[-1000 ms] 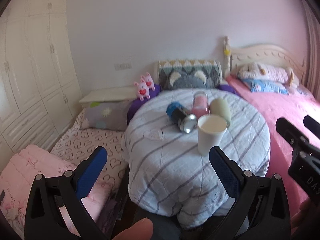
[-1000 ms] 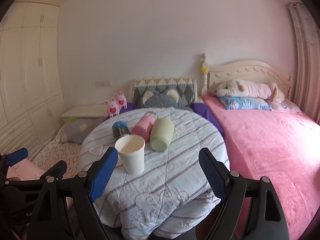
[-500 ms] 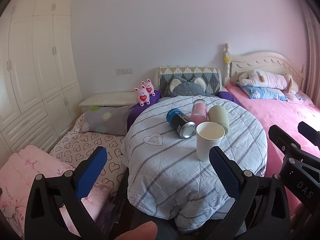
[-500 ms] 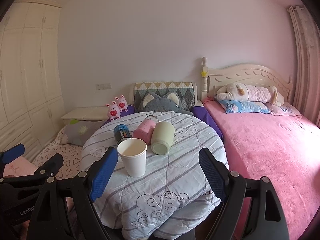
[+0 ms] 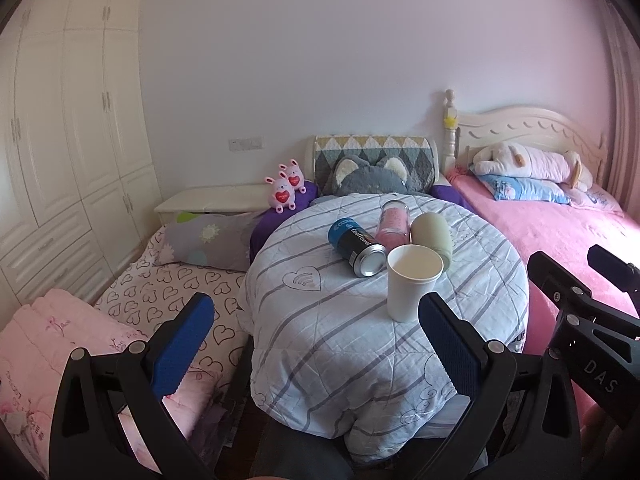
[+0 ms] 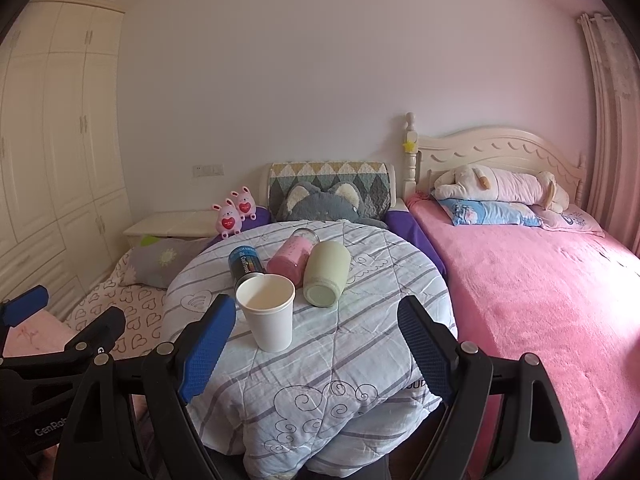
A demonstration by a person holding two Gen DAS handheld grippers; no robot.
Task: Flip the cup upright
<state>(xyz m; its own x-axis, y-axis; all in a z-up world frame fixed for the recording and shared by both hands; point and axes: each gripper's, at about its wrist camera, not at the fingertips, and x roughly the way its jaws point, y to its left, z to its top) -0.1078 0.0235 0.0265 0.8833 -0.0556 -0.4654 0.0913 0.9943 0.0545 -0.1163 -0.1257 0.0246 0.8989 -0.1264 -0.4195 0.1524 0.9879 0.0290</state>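
A white paper cup (image 5: 412, 282) (image 6: 268, 310) stands upright, mouth up, on a round table covered by a striped quilt (image 5: 320, 320) (image 6: 360, 344). Behind it lie three containers on their sides: a blue and black can (image 5: 356, 246) (image 6: 245, 264), a pink jar (image 5: 394, 224) (image 6: 290, 258) and a pale green cup (image 5: 432, 236) (image 6: 326, 276). My left gripper (image 5: 312, 340) is open and empty, back from the table's near edge. My right gripper (image 6: 316, 344) is open and empty, also in front of the table; it shows at the right of the left wrist view (image 5: 580, 300).
A pink bed (image 6: 540, 300) with a plush toy lies right of the table. A low mattress with heart sheets (image 5: 168, 292) and pink bedding lies to the left. A white wardrobe (image 5: 60, 140) fills the left wall. Cushions and two pink bunnies (image 5: 286, 186) sit behind the table.
Both grippers have drawn back and tilted up from the table, so the table and cups look farther and lower. The cups have not moved.
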